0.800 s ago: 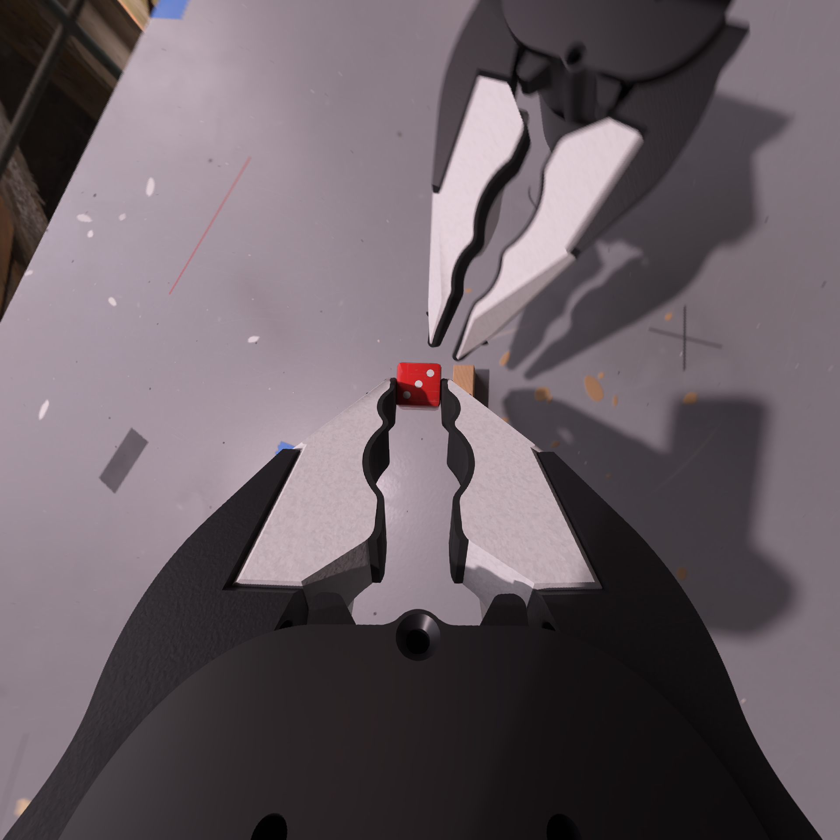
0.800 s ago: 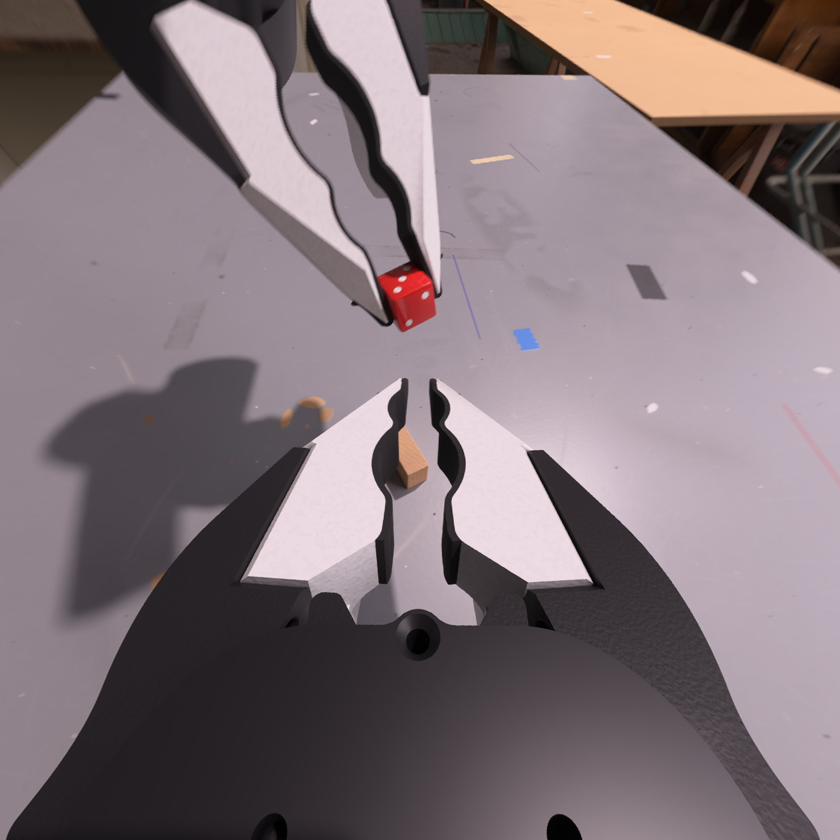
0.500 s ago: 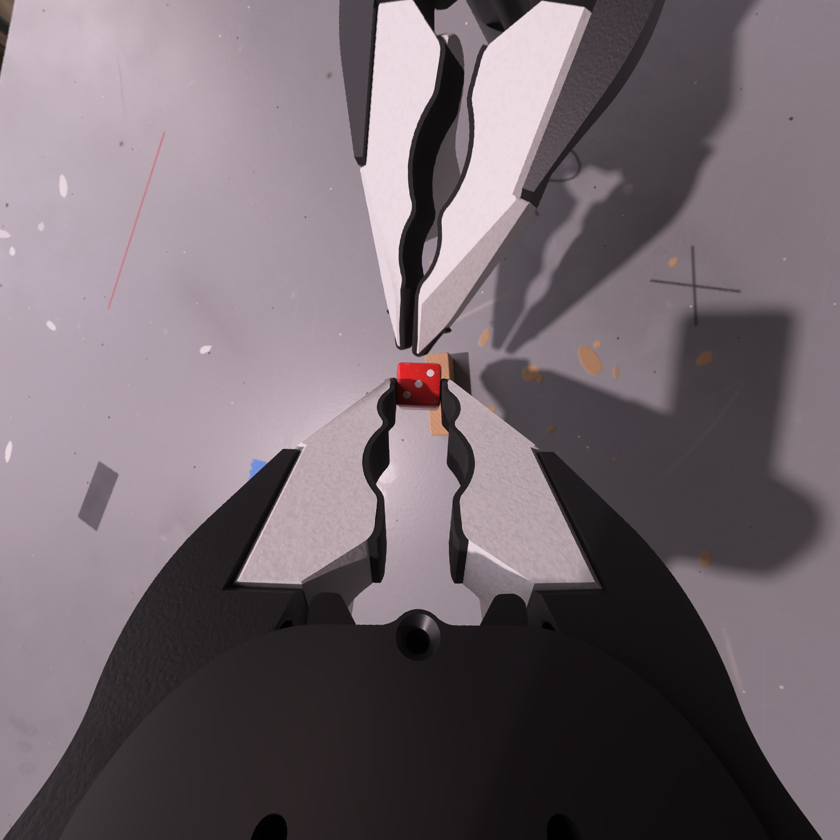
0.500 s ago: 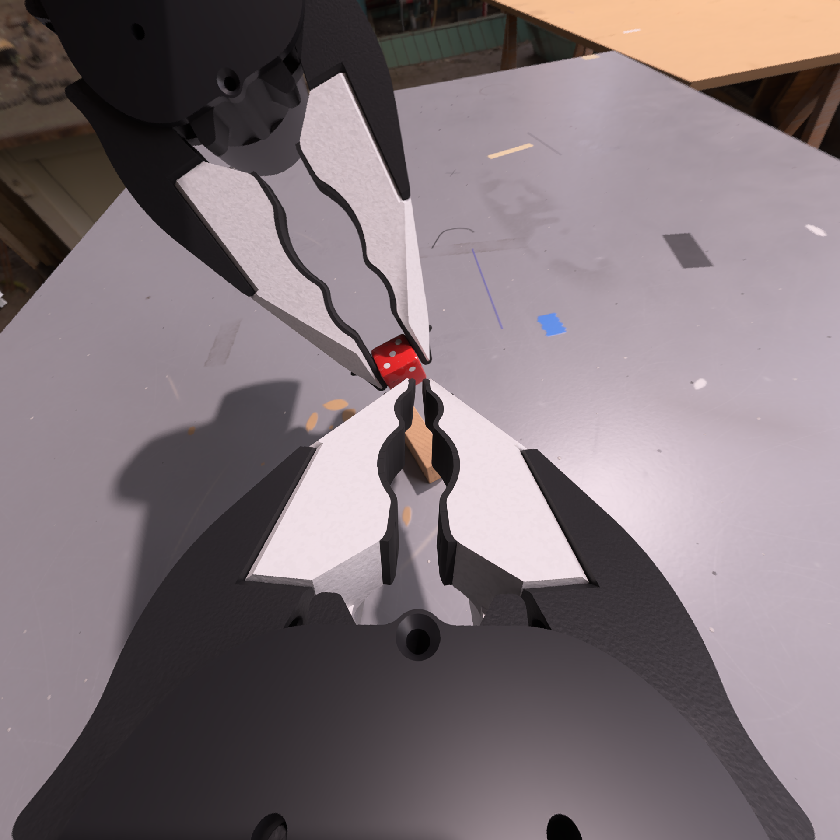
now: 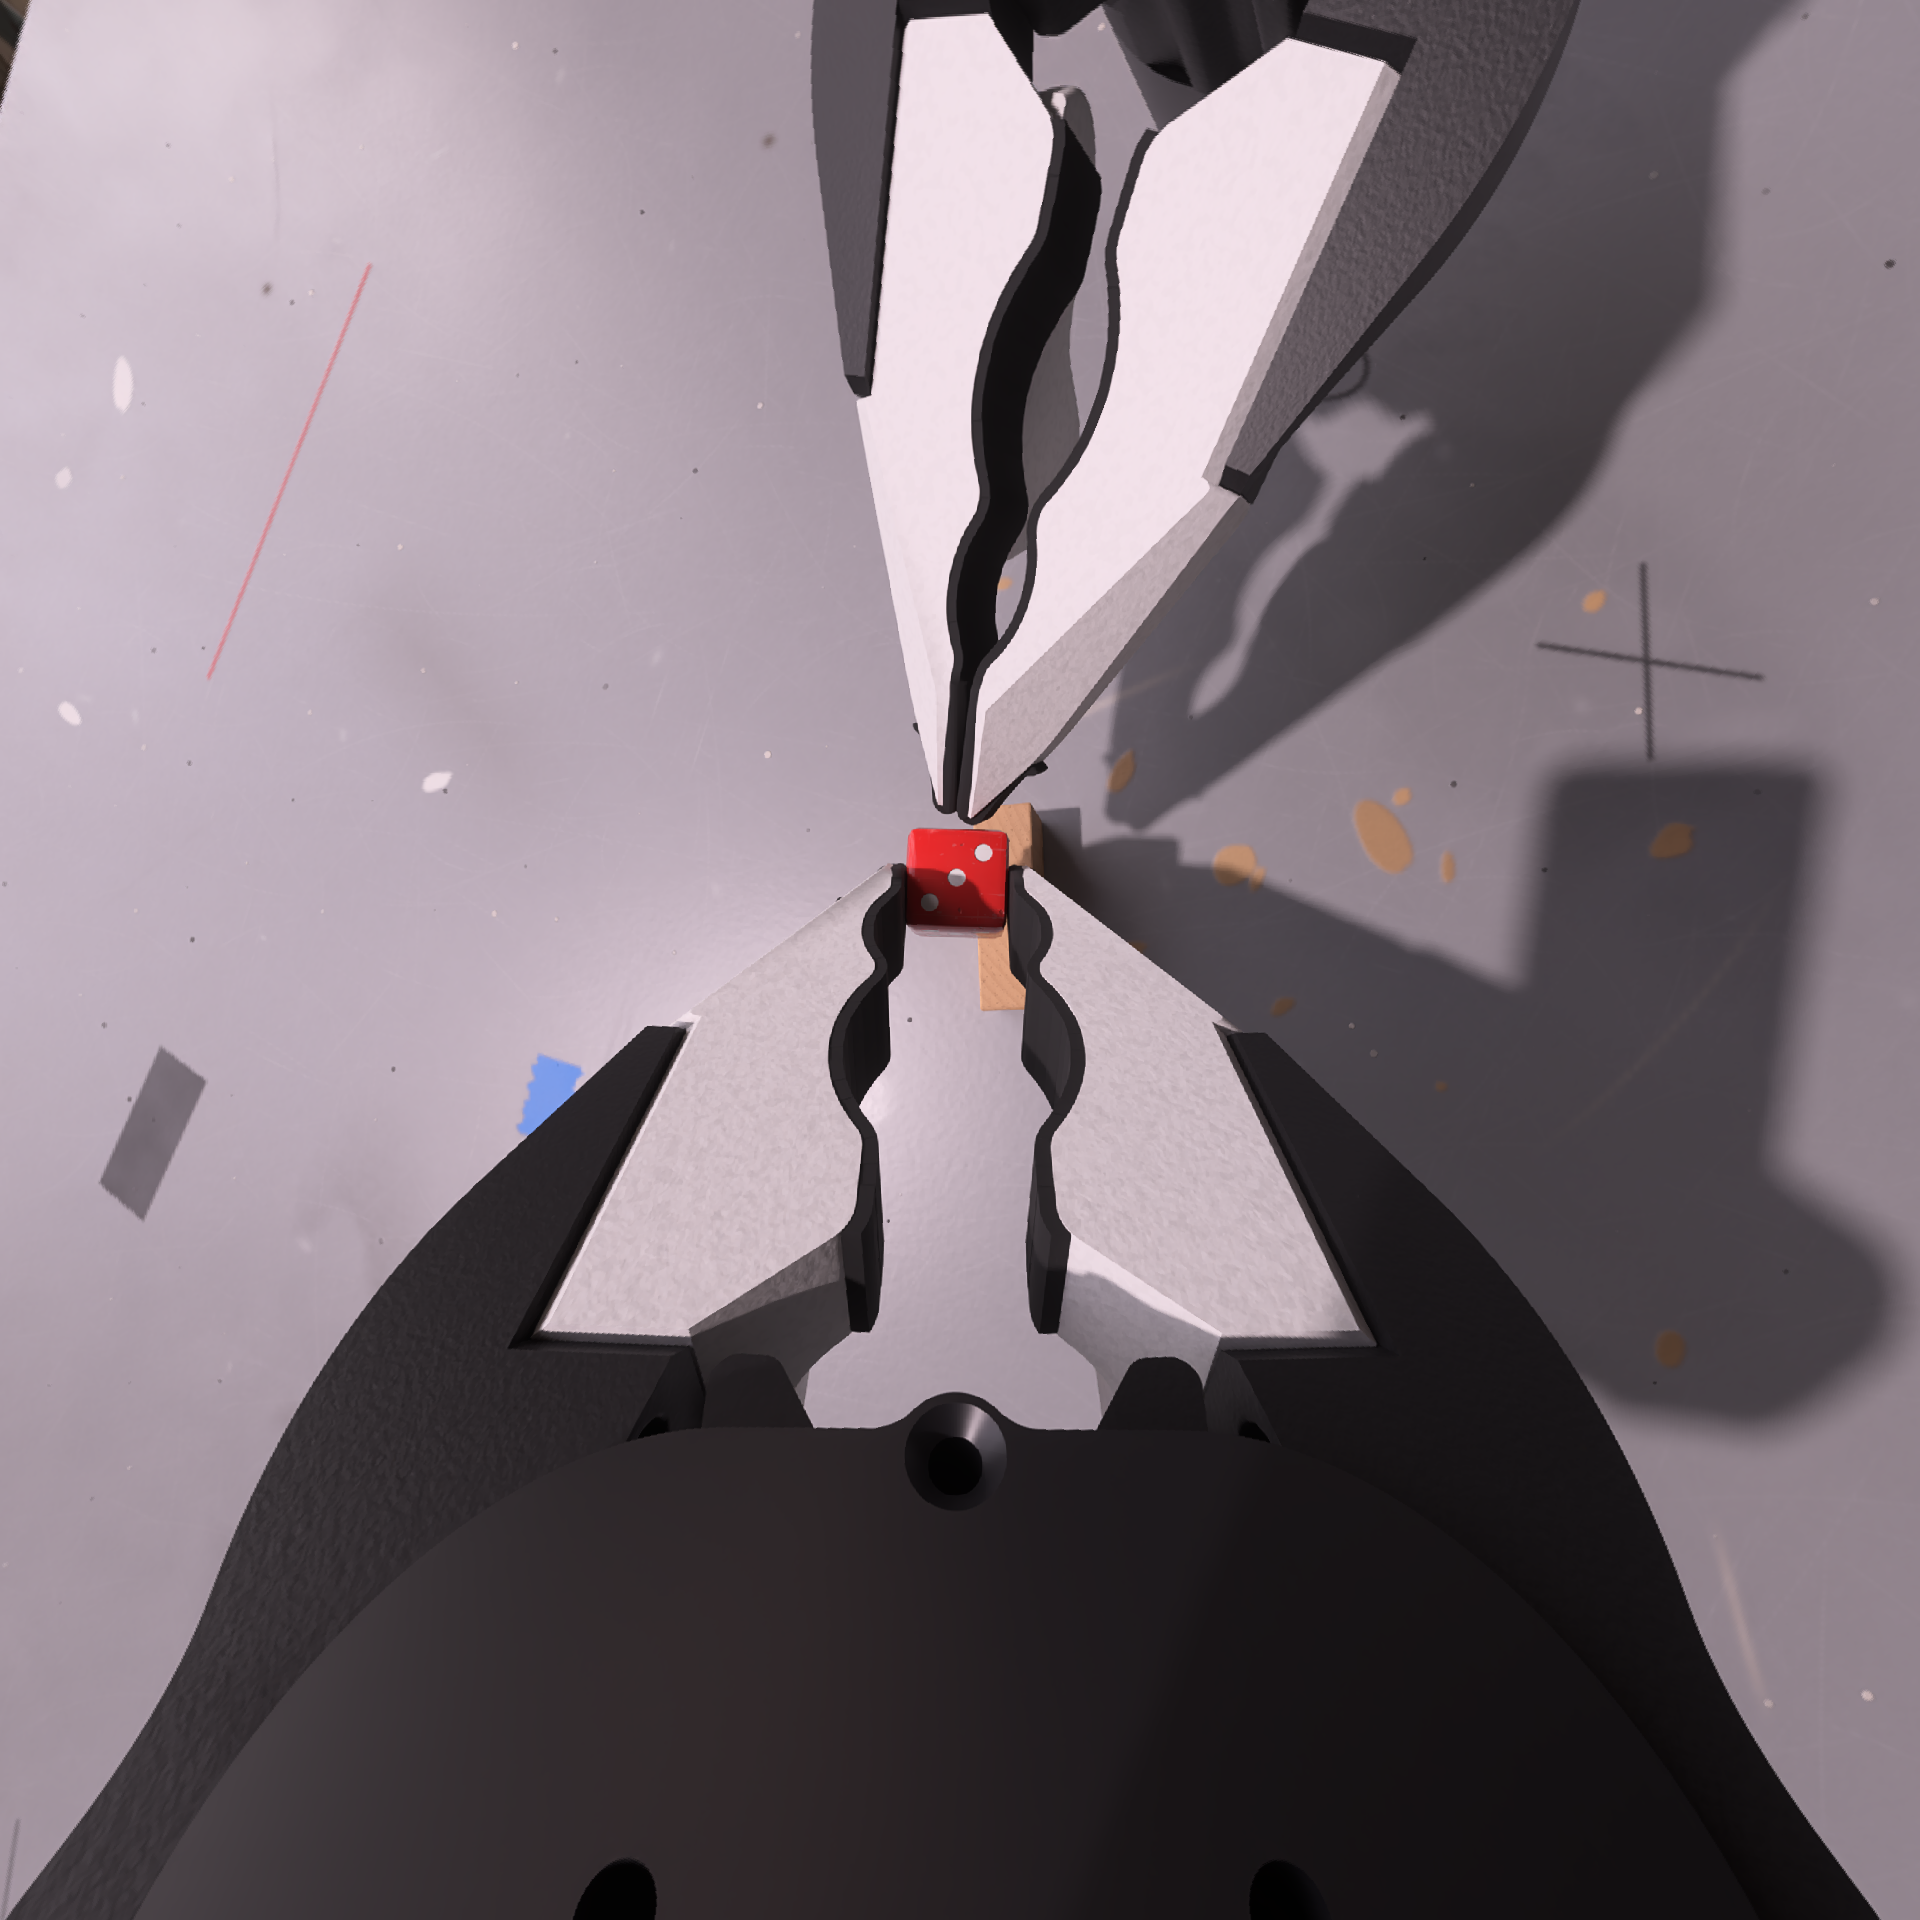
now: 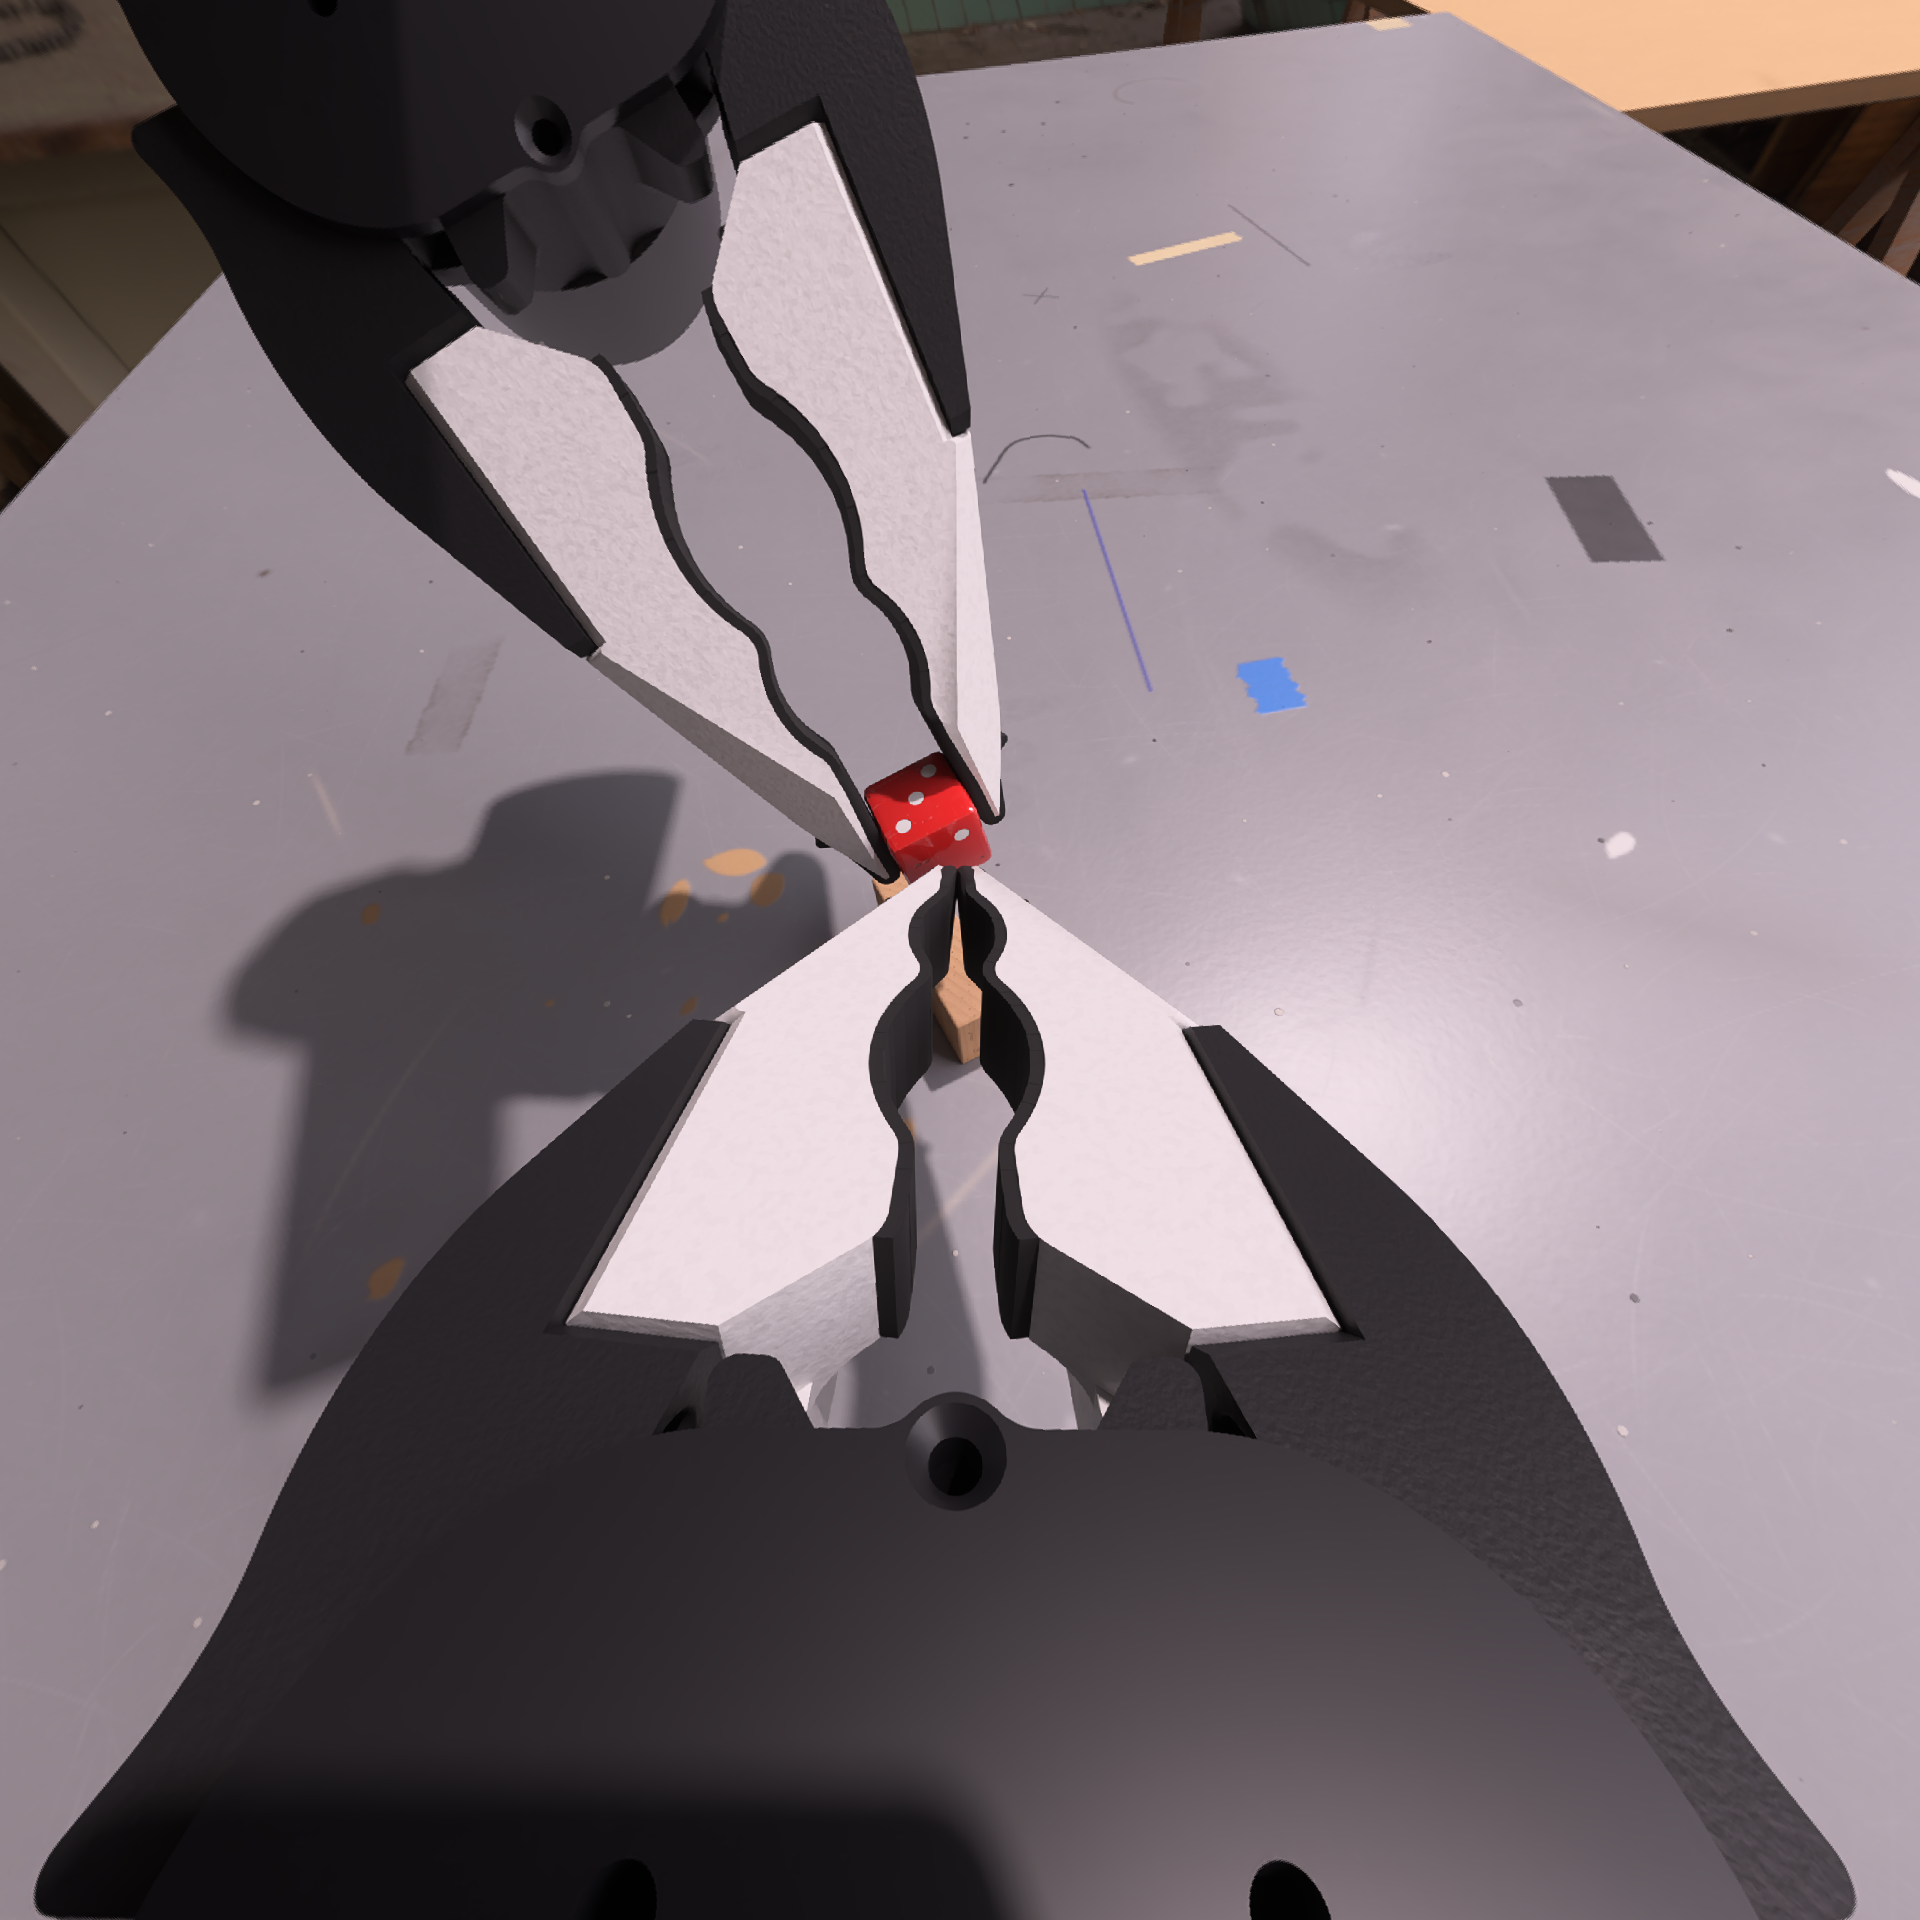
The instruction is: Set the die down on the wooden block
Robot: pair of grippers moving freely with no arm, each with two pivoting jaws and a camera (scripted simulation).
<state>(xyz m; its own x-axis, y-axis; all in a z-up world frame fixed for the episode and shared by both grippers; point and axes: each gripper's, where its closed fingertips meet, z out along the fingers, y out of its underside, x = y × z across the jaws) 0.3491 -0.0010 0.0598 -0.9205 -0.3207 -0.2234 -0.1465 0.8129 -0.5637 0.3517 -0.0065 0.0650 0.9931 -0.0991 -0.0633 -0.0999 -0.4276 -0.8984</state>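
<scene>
A red die (image 5: 956, 878) with white pips is held between the fingertips of my left gripper (image 5: 956, 883), which is shut on it. Below it a small wooden block (image 5: 1004, 971) lies on the grey table, partly hidden by the die and my fingers. In the right wrist view the left gripper (image 6: 930, 831) comes down from the top with the die (image 6: 925, 816) just above the far end of the block (image 6: 958, 1013). My right gripper (image 6: 956, 881) is shut and empty, tips over the block and almost touching the die; it also shows in the left wrist view (image 5: 958, 805).
The grey table (image 6: 1455, 935) carries a blue tape patch (image 6: 1270, 686), a dark grey patch (image 6: 1605, 517) and orange spots (image 5: 1382, 836). A light wooden tabletop (image 6: 1662, 52) stands beyond the far right edge. Both grippers cast dark shadows on the table beside the block.
The left gripper has lowered the die towards the block. The right gripper has closed its fingers and moved in until its tips nearly meet the die.
</scene>
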